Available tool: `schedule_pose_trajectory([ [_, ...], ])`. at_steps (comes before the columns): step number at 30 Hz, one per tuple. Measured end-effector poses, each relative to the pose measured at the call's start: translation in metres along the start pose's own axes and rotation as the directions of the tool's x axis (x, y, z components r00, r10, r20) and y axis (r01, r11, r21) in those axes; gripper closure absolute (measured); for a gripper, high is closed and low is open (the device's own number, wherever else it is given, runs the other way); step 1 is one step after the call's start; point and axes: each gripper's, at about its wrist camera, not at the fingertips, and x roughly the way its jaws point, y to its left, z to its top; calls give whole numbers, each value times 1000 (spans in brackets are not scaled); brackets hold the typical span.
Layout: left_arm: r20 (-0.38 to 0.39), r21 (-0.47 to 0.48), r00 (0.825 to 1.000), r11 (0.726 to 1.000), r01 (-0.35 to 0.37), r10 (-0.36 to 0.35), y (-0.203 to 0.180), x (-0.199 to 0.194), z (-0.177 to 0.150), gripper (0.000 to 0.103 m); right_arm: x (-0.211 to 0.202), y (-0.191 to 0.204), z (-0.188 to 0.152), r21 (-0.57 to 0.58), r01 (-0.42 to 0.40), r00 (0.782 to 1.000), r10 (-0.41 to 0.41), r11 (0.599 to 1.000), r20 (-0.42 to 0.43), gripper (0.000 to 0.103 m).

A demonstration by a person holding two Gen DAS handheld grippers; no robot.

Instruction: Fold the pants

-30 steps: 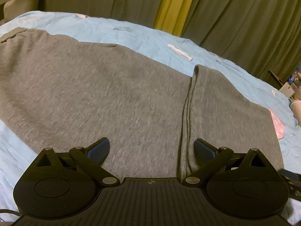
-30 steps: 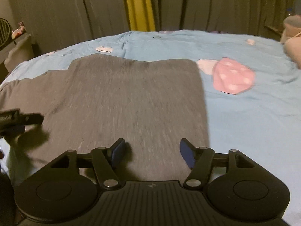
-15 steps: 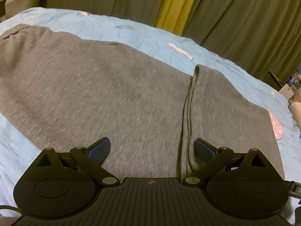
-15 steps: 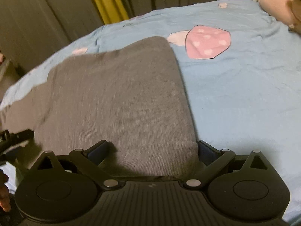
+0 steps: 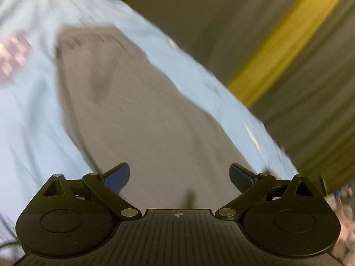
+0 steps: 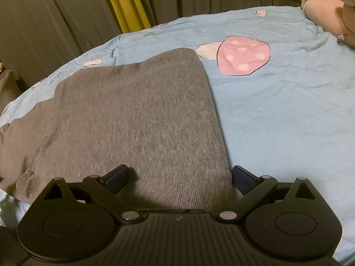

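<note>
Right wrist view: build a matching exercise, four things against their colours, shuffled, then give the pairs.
Things:
1. pants
2. bedsheet
3. mushroom print
4. curtain stripe

Colours:
A. yellow
B. grey
C. pink with pale dots
D. light blue

Pairs: 1-B, 2-D, 3-C, 4-A

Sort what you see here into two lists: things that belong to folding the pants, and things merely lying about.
Belongs to the job:
grey pants
left gripper, open
right gripper, open, straddling the pants' near edge
blue bedsheet, the work surface

Just lying about:
pink plush toy
curtains
</note>
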Motion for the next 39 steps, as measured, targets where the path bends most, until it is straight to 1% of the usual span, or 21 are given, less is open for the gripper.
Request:
schedule_pose_trajectory([
  [3,74,-48,995,997,-57,61,41,-14,27,2,2,1,0,-1,2,1000,-2,1000,7,4],
  [5,78,-98,990,989,-109,117,71,-15,43,2,4,2,0,-5,6,1000,-6,1000,17,4],
  [6,67,-127,990,985,-113,122,84,-13,49,2,5,3,-1,-8,10,1000,-9,1000,23,4],
  [9,27,-224,996,972,-74,82,119,-3,63,3,7,6,-1,-18,17,999,-16,1000,38,4],
  [11,26,-254,998,966,-43,52,132,3,67,3,9,7,0,-20,18,999,-17,1000,45,4],
  [13,11,-258,999,965,-37,42,137,13,71,3,10,8,0,-21,20,999,-19,1000,49,4],
  [17,24,-209,1000,978,2,3,135,28,80,3,11,10,1,-29,27,998,-25,999,57,4],
  [19,14,-224,1000,974,11,-8,139,36,85,5,12,11,1,-32,30,998,-28,999,62,4],
  [20,24,-234,999,972,34,-29,142,36,86,5,12,11,1,-33,31,998,-29,999,63,4],
  [21,35,-252,997,965,72,-65,147,37,87,7,12,11,1,-35,32,997,-29,999,65,4],
  [22,40,-272,994,956,107,-100,150,37,88,13,13,11,1,-35,32,997,-30,999,66,4],
  [24,41,-338,989,929,149,-143,161,40,88,16,13,11,1,-36,34,997,-31,999,69,4],
  [25,44,-362,988,919,155,-150,165,41,88,20,13,12,1,-37,34,997,-32,999,70,4],
  [27,52,-370,985,913,174,-166,168,38,88,21,14,12,1,-39,35,997,-32,999,73,4],
  [31,34,-347,988,925,154,-152,166,46,92,21,14,12,1,-39,36,997,-33,999,75,4],
  [32,31,-339,987,927,157,-156,164,49,93,25,14,12,1,-39,36,997,-33,999,76,4],
  [33,31,-326,985,930,169,-168,161,49,93,34,14,12,1,-40,36,997,-33,999,76,4],
  [34,25,-307,986,937,166,-166,157,53,96,53,14,12,1,-39,36,997,-33,999,75,4],
  [35,17,-289,990,947,138,-140,155,56,99,66,14,12,2,-39,35,997,-32,999,75,4],
  [37,20,-277,990,951,141,-141,155,59,100,76,15,11,2,-39,35,997,-32,999,75,4],
  [39,29,-282,988,947,151,-149,157,59,100,76,15,12,2,-40,36,996,-33,999,77,4],
])
